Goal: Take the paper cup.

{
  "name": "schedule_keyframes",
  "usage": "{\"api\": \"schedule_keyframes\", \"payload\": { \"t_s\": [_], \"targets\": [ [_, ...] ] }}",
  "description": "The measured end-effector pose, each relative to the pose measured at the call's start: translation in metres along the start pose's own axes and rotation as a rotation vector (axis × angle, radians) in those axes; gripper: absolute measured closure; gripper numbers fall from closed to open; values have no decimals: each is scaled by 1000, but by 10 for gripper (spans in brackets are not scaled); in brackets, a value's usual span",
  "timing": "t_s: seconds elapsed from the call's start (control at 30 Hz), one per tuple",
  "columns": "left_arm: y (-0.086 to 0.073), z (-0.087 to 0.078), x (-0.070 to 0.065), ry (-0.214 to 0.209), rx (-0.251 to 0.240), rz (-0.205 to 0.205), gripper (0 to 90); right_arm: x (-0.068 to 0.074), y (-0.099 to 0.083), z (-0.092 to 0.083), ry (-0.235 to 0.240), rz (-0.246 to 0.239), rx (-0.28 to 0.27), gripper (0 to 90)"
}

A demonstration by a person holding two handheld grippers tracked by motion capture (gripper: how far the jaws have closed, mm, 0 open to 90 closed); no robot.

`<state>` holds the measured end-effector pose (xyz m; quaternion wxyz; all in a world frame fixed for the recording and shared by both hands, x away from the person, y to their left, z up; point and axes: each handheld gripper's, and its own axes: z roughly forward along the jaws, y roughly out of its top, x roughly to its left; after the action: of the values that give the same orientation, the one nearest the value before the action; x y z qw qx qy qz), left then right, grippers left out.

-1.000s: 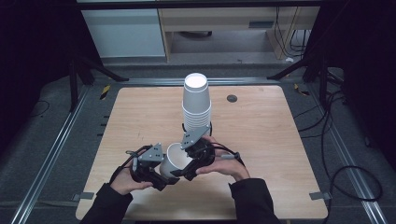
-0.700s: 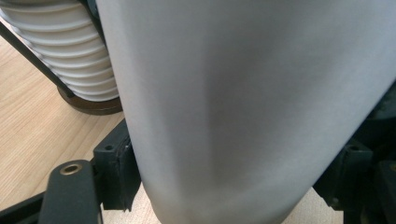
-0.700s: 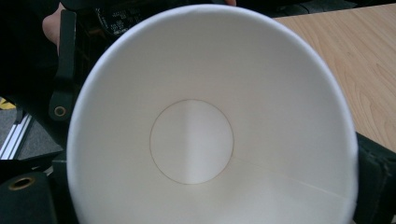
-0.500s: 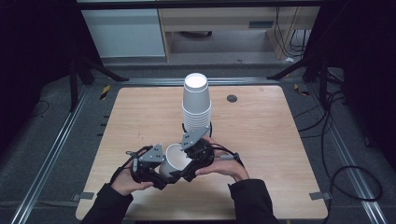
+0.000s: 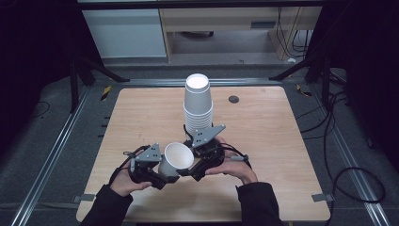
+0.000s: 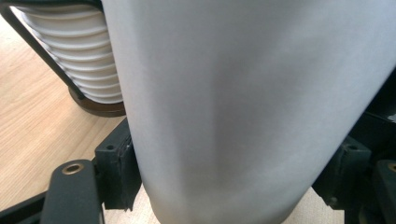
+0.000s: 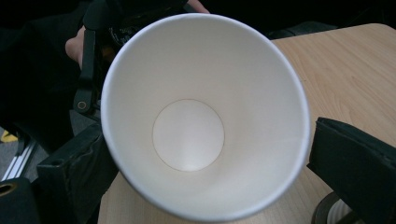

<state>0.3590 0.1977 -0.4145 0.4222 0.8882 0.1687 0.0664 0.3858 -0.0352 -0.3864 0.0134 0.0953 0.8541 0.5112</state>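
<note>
The left gripper (image 5: 162, 175) pinches a white paper cup (image 5: 176, 157) on both sides, tilted above the near part of the wooden table (image 5: 263, 136). The right gripper (image 5: 192, 162) has its jaws spread around the cup's rim. The stack of cups (image 5: 197, 103) stands just behind

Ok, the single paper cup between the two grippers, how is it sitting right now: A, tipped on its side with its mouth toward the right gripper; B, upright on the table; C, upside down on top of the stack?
A: the paper cup lies tilted off the table, and the right gripper view looks straight into its open mouth.
</note>
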Motion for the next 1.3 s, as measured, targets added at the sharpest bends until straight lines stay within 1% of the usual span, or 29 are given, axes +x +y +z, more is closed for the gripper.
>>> {"api": "schedule_keyframes", "payload": {
  "t_s": [0.07, 0.17, 0.23, 0.33, 0.43, 0.53, 0.7, 0.87, 1.07, 1.17, 1.3],
  "targets": [
    [0, -1, 0, 1, -14, -2, 230, -1, -4, -4, 1, 19, -26, 32],
    [1, -2, 0, 7, -25, -3, 230, -2, -8, -5, 5, 39, -42, 32],
    [1, -3, 0, 8, -28, -6, 230, -2, -10, -4, 7, 43, -49, 34],
    [2, -3, -1, 9, -36, -7, 230, -1, -12, 0, 21, 55, -71, 33],
    [3, -3, -2, 7, -41, -7, 230, 0, -13, 5, 25, 61, -77, 34],
    [4, -3, -3, 4, -44, -6, 230, 1, -13, 10, 34, 63, -94, 36],
    [5, -3, -4, 12, -45, -2, 230, 2, -12, 17, 42, 73, -107, 39],
    [5, -2, -5, 14, -42, 0, 230, 2, -12, 20, 49, 73, -124, 52],
    [6, -2, -6, 13, -41, 4, 230, 3, -12, 22, 59, 78, -125, 78],
    [6, -1, -6, 12, -39, 7, 230, 3, -12, 23, 48, 75, -126, 99],
    [6, -2, -6, 13, -38, 5, 229, 4, -13, 22, 54, 74, -133, 129]
  ]
}}
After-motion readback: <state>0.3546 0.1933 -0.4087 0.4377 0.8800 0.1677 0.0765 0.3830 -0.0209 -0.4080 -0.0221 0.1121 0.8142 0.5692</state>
